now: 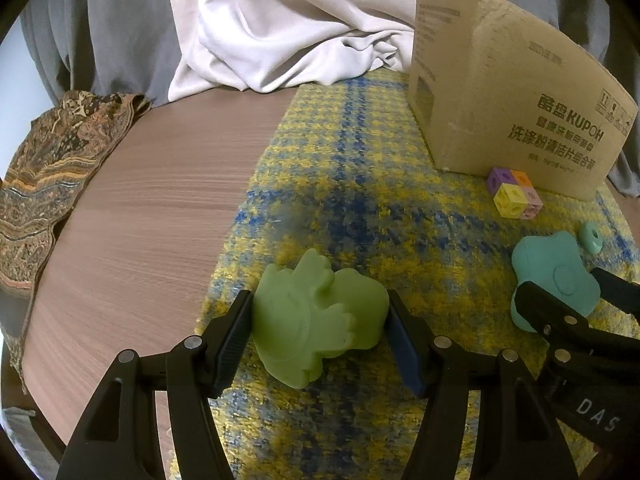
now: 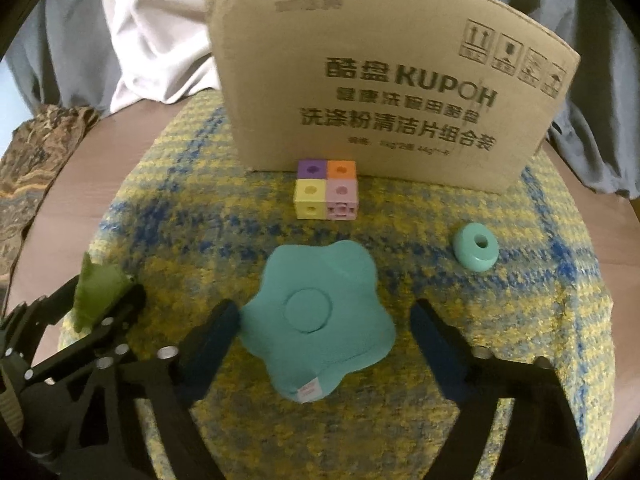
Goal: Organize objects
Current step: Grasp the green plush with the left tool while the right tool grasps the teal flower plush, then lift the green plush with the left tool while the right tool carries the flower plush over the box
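Note:
My left gripper (image 1: pixel 320 320) is shut on a light green leaf-shaped toy (image 1: pixel 316 316), both pads pressing its sides, low over the yellow-blue cloth (image 1: pixel 340 160). My right gripper (image 2: pixel 324 332) is open around a teal flower-shaped toy (image 2: pixel 320 320) lying on the cloth; the left pad touches it, the right pad stands apart. The teal toy also shows in the left wrist view (image 1: pixel 556 276). A block of four coloured cubes (image 2: pixel 326 190) and a teal ring (image 2: pixel 476 246) lie in front of the cardboard box (image 2: pixel 380 80).
The cloth covers the right part of a round wooden table (image 1: pixel 140 220). A patterned brown fabric (image 1: pixel 52 168) lies at the table's left edge. White and grey cloth (image 1: pixel 280 20) hangs behind. The box stands at the back right.

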`<state>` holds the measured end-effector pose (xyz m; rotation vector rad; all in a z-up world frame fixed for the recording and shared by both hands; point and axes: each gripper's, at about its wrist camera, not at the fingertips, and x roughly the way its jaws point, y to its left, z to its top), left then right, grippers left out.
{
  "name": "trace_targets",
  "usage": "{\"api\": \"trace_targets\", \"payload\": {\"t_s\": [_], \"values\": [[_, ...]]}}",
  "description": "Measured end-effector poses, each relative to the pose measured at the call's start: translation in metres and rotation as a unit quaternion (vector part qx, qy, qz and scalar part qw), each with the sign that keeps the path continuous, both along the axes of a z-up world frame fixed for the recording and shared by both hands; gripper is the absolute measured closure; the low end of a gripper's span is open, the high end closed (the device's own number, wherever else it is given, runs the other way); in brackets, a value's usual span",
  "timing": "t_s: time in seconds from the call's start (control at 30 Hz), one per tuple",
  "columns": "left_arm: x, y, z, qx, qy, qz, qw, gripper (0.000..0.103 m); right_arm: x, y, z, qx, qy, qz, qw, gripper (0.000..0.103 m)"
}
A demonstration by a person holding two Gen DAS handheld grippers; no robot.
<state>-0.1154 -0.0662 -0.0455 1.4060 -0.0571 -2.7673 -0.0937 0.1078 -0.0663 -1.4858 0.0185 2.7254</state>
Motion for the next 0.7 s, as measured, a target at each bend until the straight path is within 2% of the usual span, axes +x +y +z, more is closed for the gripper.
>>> {"api": "trace_targets", "payload": {"t_s": [0.17,0.3,0.7], "values": [[0.002,0.004,0.002,-0.003,-0.001,-0.003,1.0,0.04,0.002,-0.004,0.002,0.003,0.007,0.008,1.0,0.032],[0.004,0.008,0.004,-0.005,0.0,-0.006,1.0,0.04,0.006,0.001,0.006,-0.001,0.015,0.004,1.0,0.032],[0.003,0.045,0.035,-0.008,0.026,-0.037,0.9989,0.04,0.021,0.039,0.045,-0.008,0.053,-0.022,0.998,0.032]]}}
